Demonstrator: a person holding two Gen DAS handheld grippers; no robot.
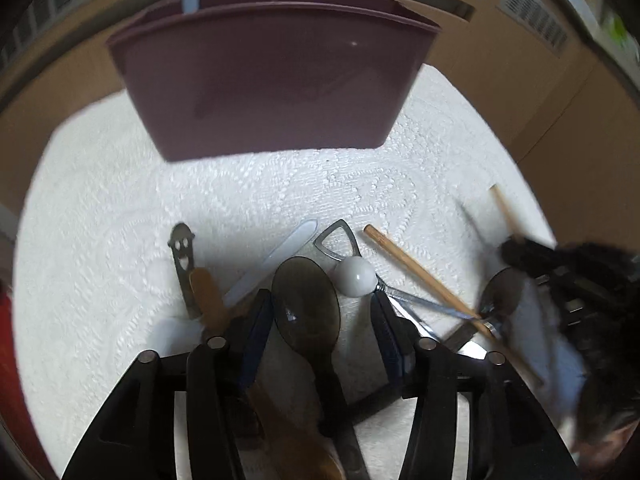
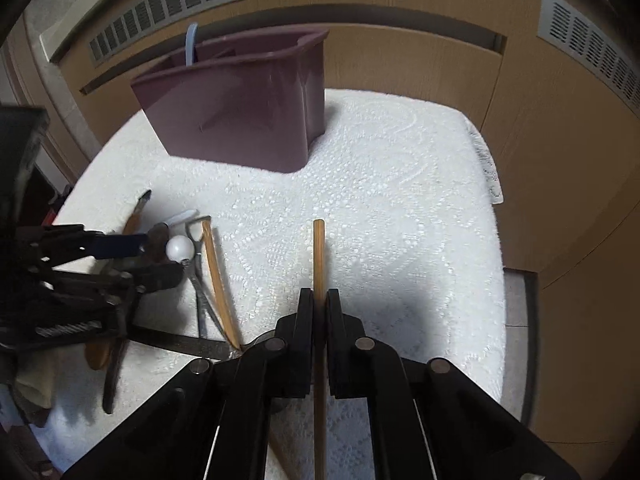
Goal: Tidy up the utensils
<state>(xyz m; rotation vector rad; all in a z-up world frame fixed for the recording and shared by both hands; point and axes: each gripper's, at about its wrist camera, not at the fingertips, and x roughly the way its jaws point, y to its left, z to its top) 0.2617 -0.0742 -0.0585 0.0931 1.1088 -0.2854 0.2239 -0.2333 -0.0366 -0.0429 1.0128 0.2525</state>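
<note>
Item: purple caddy (image 2: 240, 120), upright at the far side of the white cloth (image 2: 380, 200), one pale blue handle (image 2: 191, 46) already standing in it.

Item: right gripper (image 2: 319, 308), jaws closed flat on a single wooden chopstick (image 2: 319, 248), tip pointing forward.

Item: left gripper (image 1: 320, 312), jaws partly apart astride the dark spoon (image 1: 306, 300) in the heap; we cannot tell whether the pads press it.

Item: second chopstick (image 2: 216, 276), loose in the heap, near a white ball-ended tool (image 2: 179, 249).

Handling note: we should carry the chopstick high over the caddy rim, tilt it upright and let go only once its tip is inside a compartment.
</note>
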